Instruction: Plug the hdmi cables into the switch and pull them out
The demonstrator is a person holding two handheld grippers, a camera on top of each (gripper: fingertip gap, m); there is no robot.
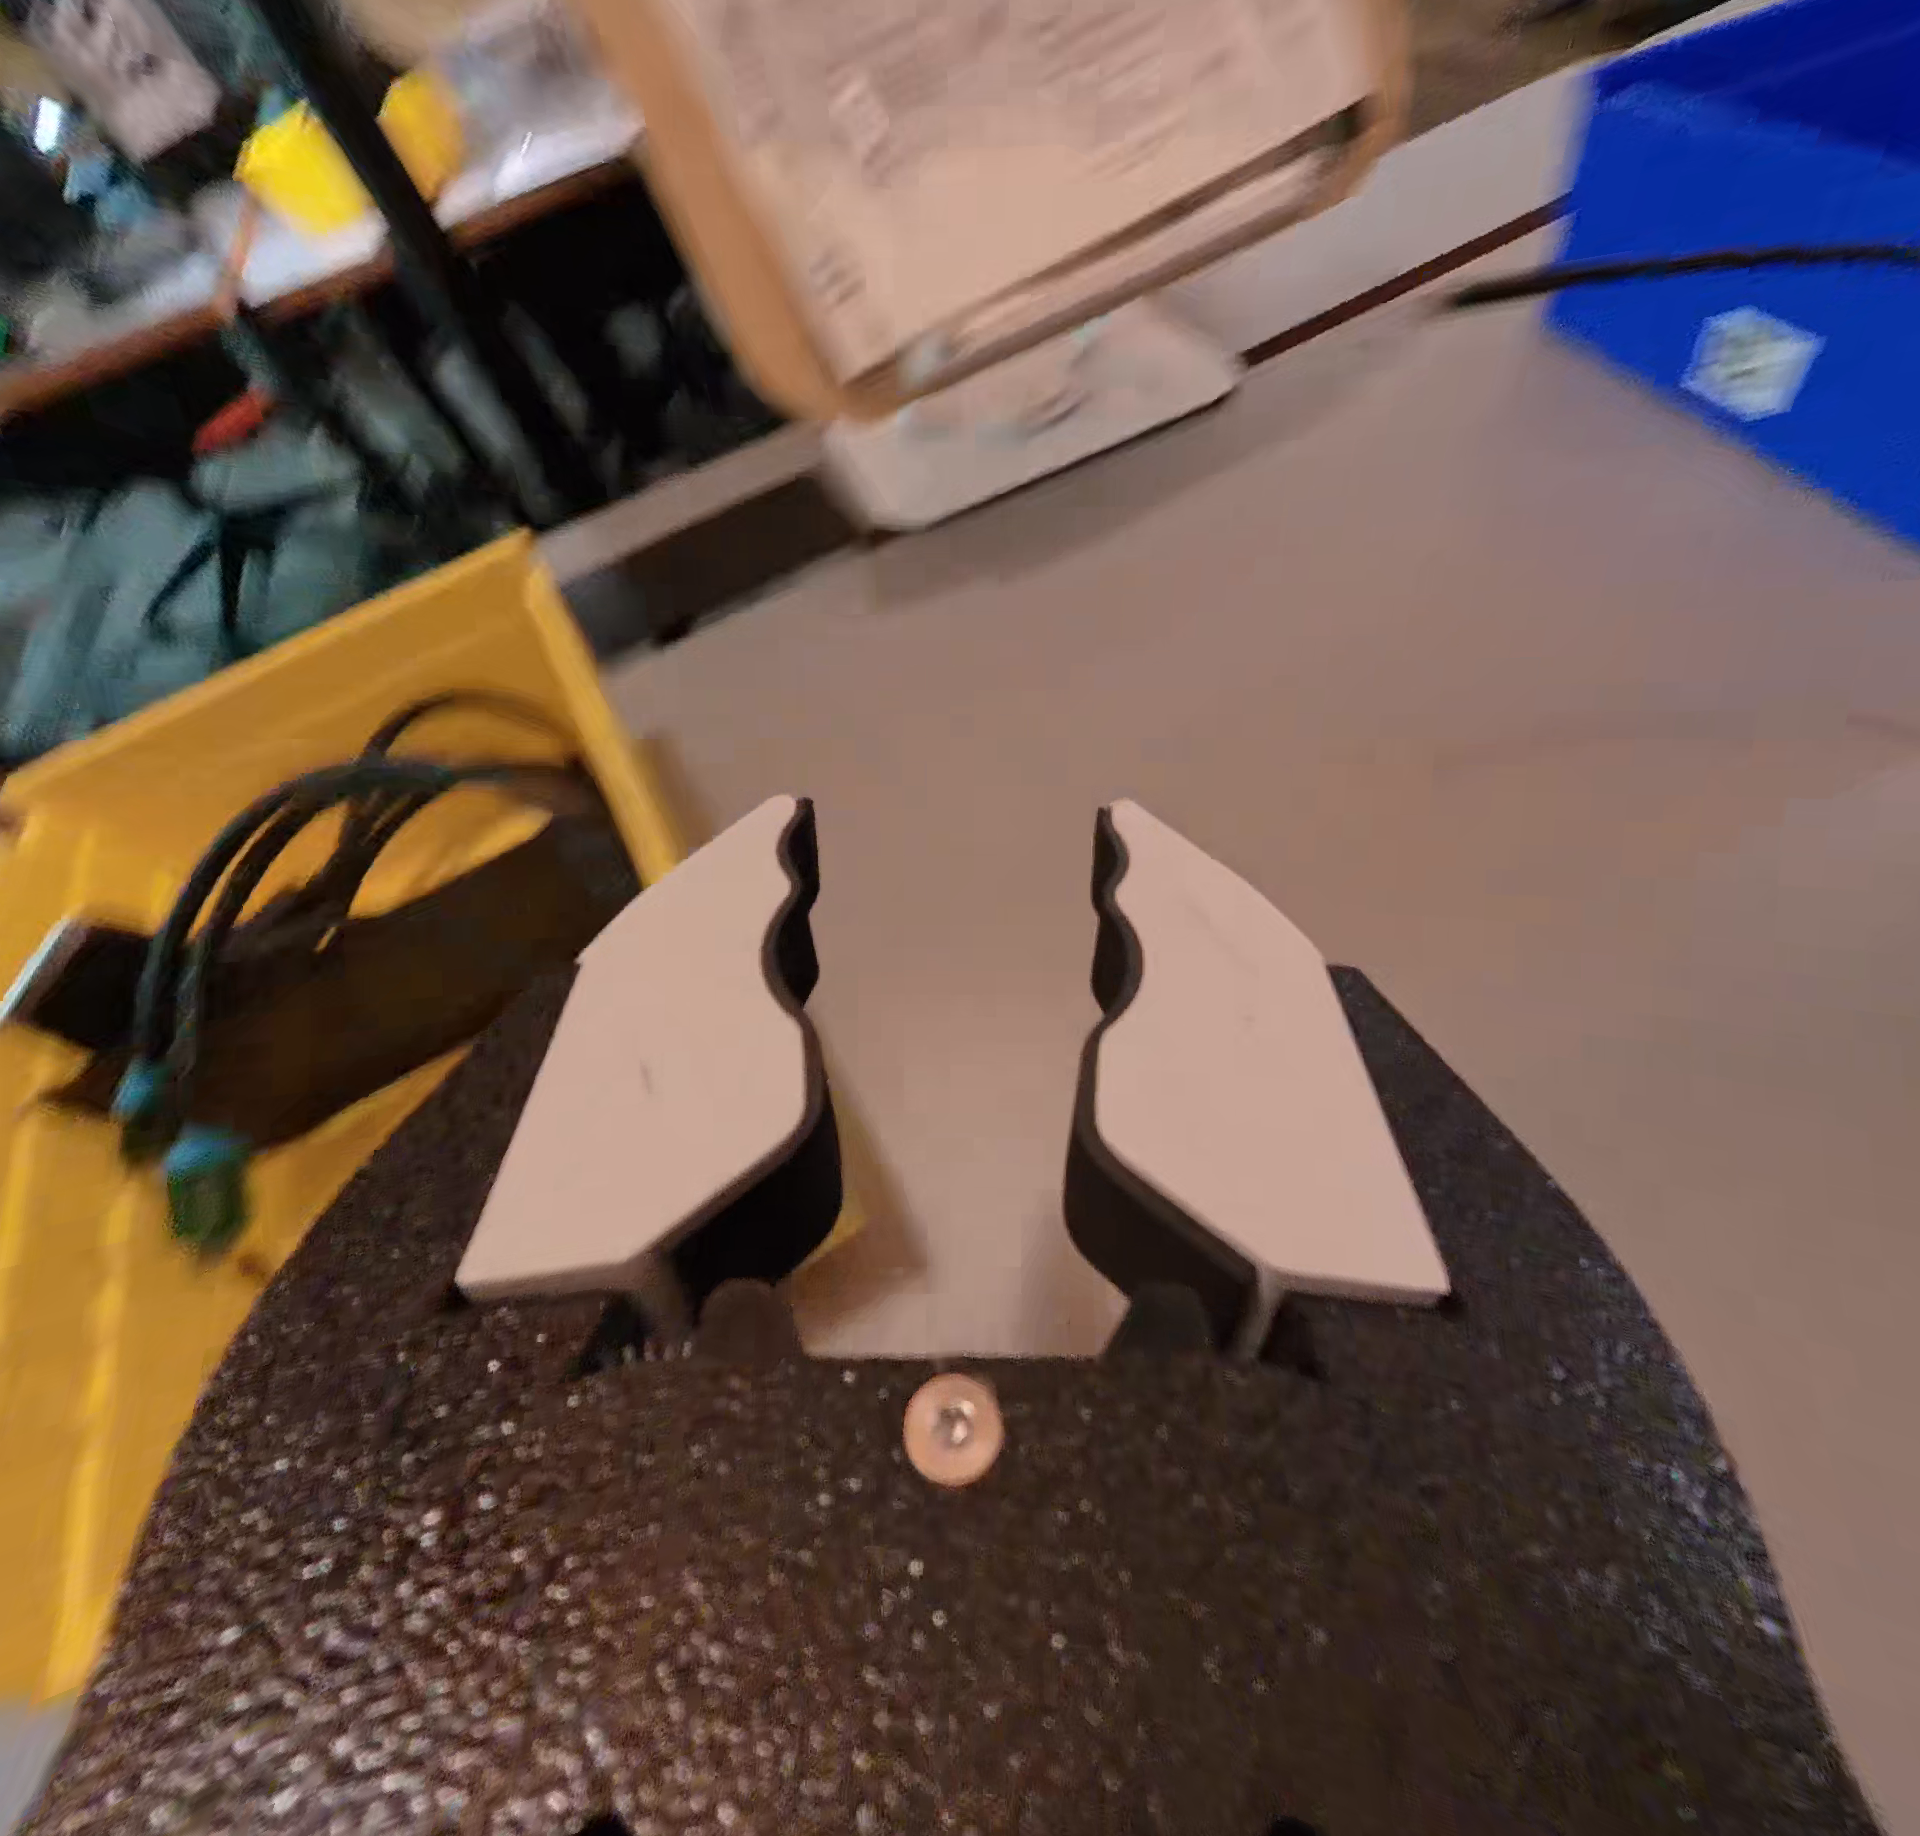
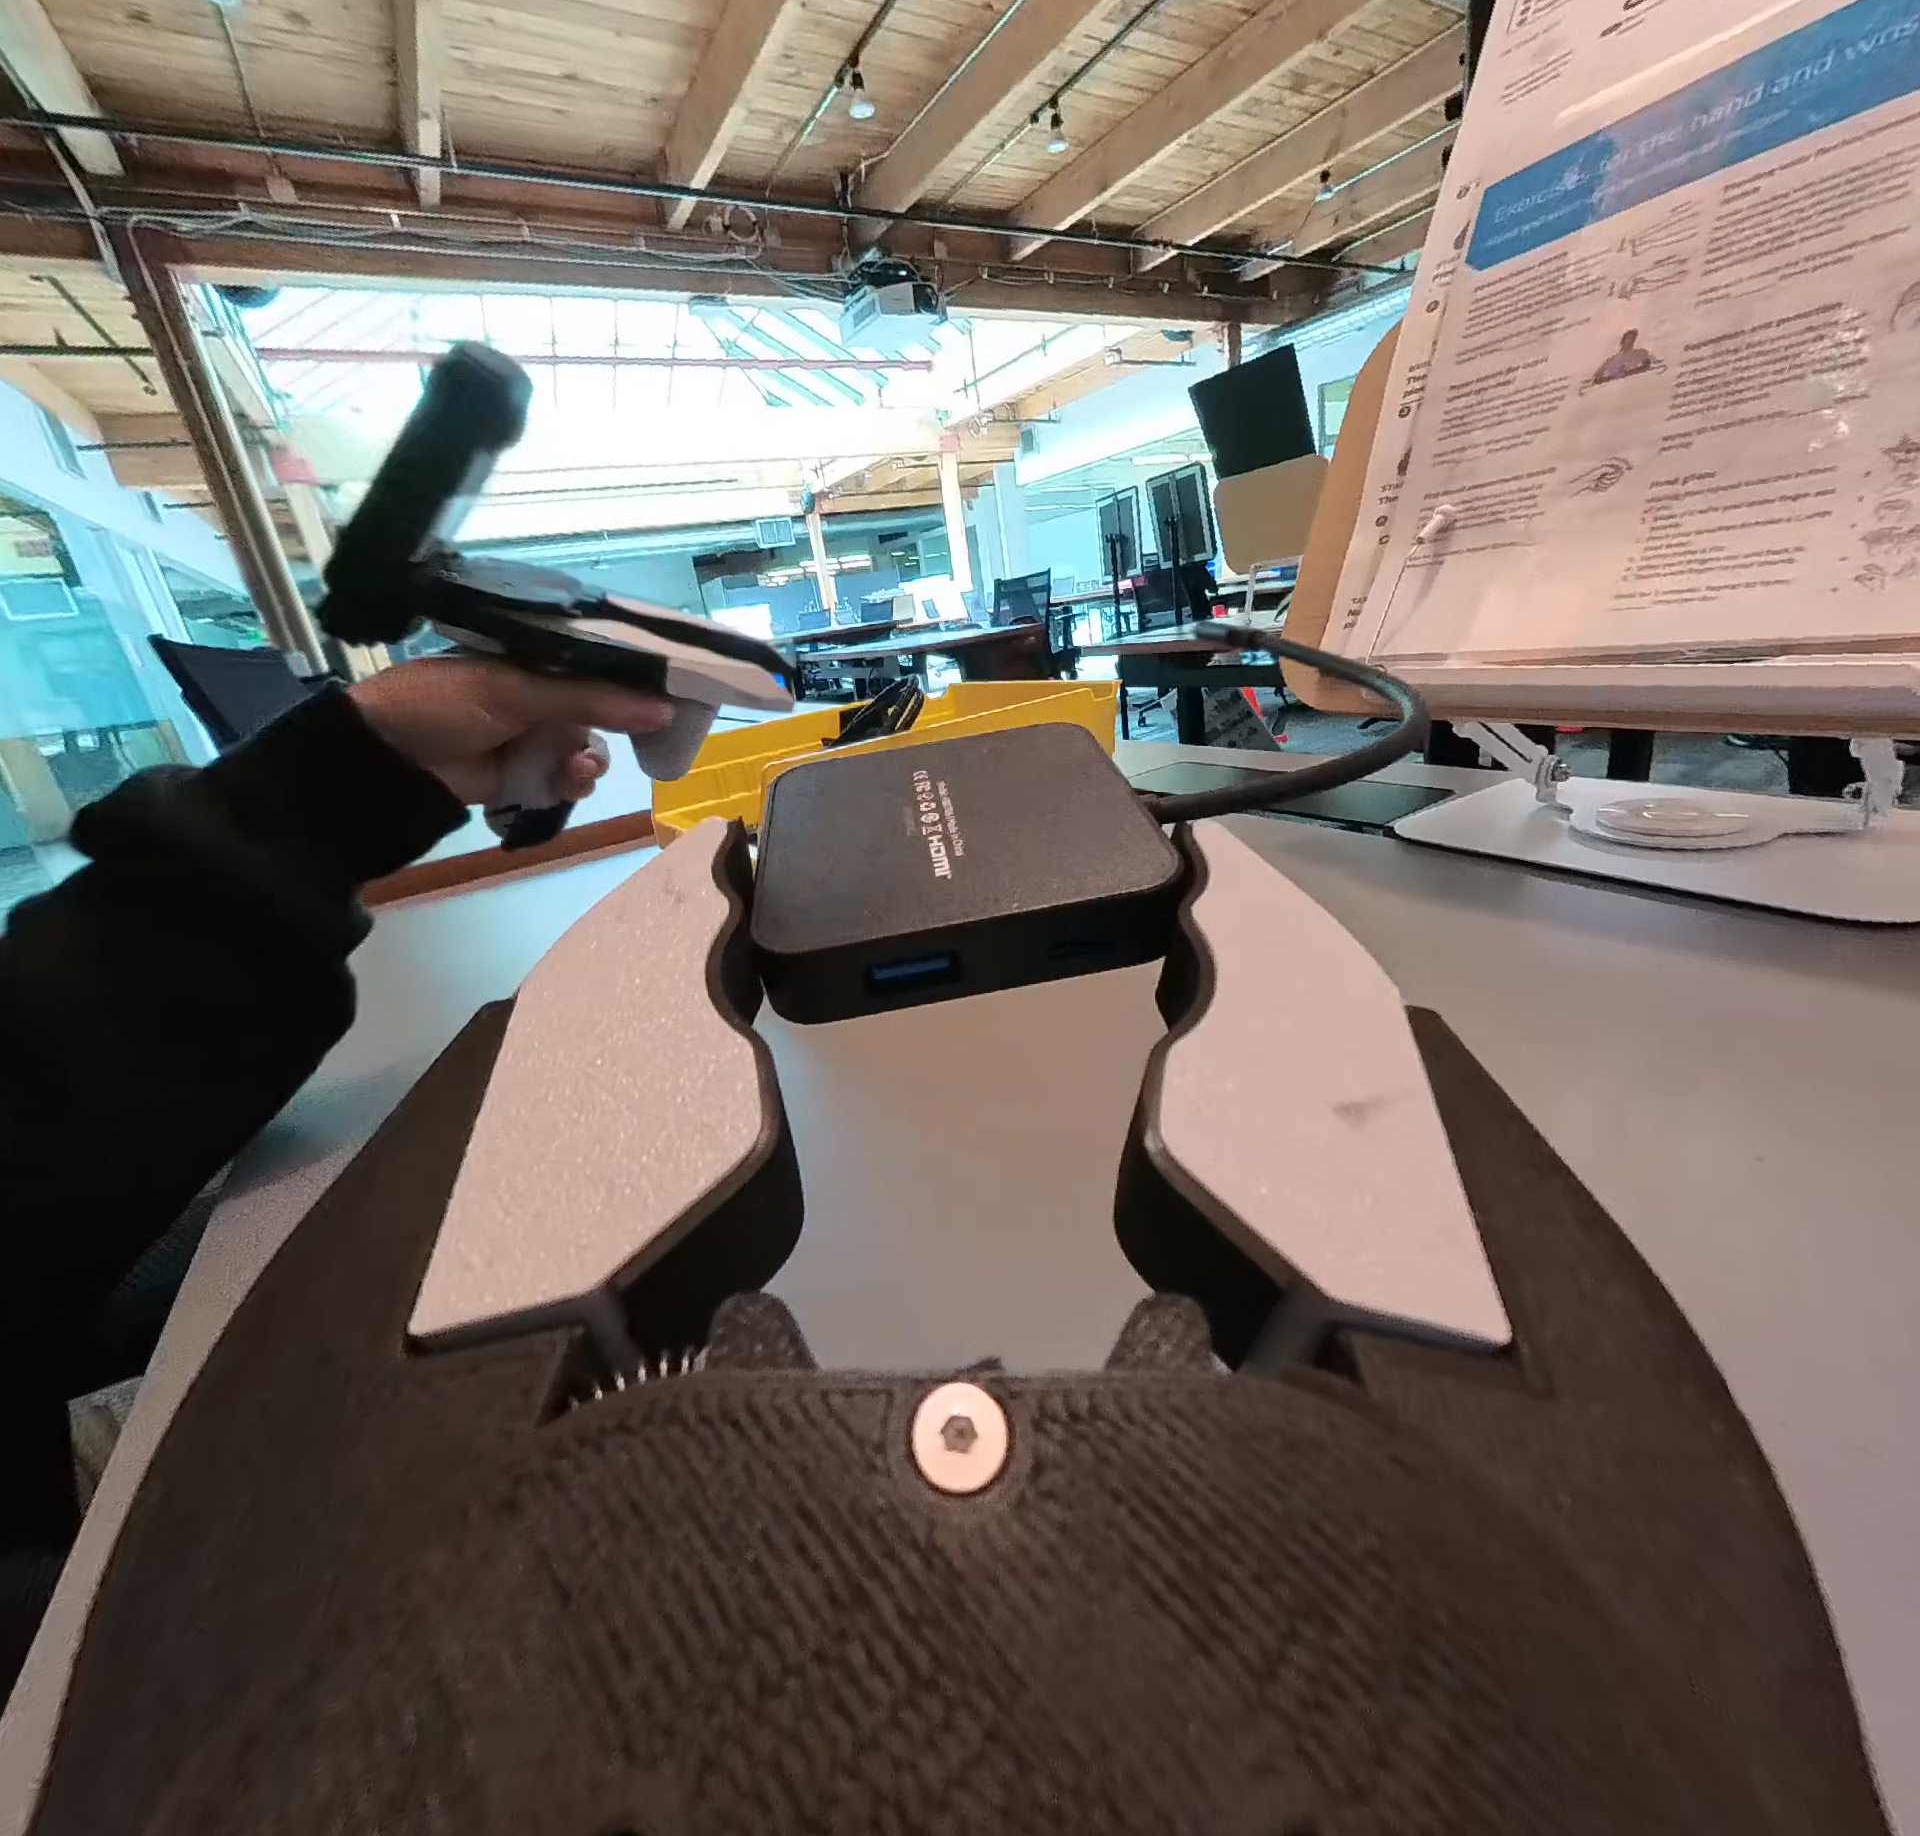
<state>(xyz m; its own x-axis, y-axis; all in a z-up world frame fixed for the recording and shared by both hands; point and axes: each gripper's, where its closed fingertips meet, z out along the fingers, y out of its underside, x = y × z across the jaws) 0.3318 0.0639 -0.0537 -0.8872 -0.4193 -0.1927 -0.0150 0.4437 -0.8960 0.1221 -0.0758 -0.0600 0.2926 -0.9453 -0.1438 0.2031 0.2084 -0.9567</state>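
Little looks done yet: the right gripper (image 2: 961, 893) has its jaws clamped on the switch (image 2: 961, 851) just above the counter (image 2: 1558, 1059), while the left gripper (image 1: 954, 851), jaws wide and empty, hovers beside the yellow bin (image 1: 94, 1371) holding the unplugged cables (image 1: 260, 913).

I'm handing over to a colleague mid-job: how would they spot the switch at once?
Start at the grey table, in front of the yellow bin. The switch is the flat black square box clamped between the right gripper fingers. Nothing else nearby has ports along its near edge and a black cord trailing behind.
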